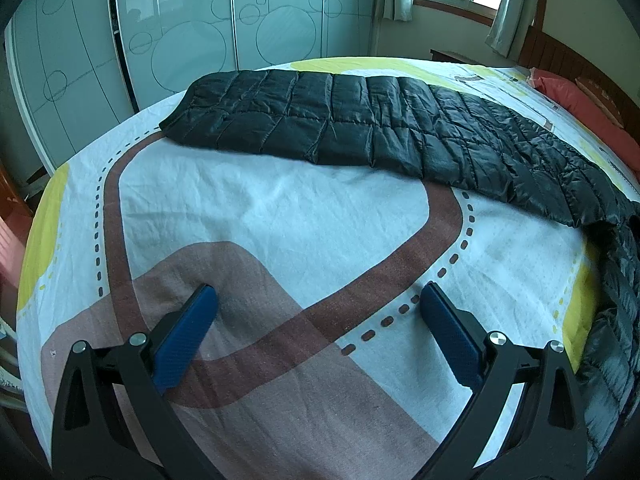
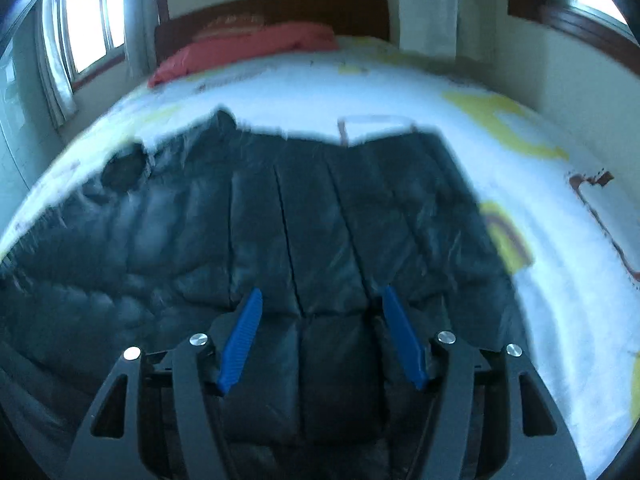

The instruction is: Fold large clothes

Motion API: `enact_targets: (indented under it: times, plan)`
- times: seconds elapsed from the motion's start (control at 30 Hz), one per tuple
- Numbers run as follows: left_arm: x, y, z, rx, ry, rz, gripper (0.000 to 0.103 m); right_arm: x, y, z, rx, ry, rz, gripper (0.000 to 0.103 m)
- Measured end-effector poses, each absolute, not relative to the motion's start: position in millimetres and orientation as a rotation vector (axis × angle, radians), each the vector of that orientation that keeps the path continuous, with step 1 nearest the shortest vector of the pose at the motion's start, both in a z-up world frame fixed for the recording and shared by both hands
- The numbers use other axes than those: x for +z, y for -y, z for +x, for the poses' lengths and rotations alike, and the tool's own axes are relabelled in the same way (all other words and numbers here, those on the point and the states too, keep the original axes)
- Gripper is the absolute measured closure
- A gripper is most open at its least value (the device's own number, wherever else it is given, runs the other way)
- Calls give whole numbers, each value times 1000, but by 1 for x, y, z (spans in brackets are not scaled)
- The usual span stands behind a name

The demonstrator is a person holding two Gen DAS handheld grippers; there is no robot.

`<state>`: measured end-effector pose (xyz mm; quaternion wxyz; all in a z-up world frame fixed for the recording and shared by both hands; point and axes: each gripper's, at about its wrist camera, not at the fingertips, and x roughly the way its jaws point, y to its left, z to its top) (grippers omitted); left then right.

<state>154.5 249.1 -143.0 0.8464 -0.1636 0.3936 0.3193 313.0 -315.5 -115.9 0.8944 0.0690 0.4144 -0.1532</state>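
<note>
The left gripper, jaws spread, hangs over bare patterned bedsheet; beyond lies the black quilted puffer coat. Only the right gripper's blurred view, jaws apart above the coat's panels, shows the red pillow and wooden headboard.

Right wrist view motion-blurred; seams of black quilted puffer jacket smeared, its near end cut by frame bottom. Left wrist view: jacket's right end runs off frame edge.

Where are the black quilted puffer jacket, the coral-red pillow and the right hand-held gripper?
Black quilted puffer jacket (image 1: pixel 360 120): left wrist view, middle of its panel.
Coral-red pillow (image 2: pixel 248 50): right wrist view, its top face.
Right hand-held gripper (image 2: pixel 320 300): right wrist view, between its blue fingertips.
</note>
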Motion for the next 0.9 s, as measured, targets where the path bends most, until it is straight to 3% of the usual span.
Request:
enact_targets:
  times: [0.3,0.77,0.8,0.83,0.9]
  plan:
    - [-124,-285,146,532,-711,-585,2,-119,315,311,-302,-845,151,35]
    - [-139,-410,178,582,-456,-900,2,-118,314,307,-292,-828,158,33]
    - [-139,-414,178,596,-451,-913,8,-118,314,307,-290,-826,160,33]
    - [-138,-416,177,622,-446,-918,27,-118,314,306,-290,-825,161,33]
    - [-142,-424,171,633,-432,-951,46,-118,314,306,-289,-822,162,33]
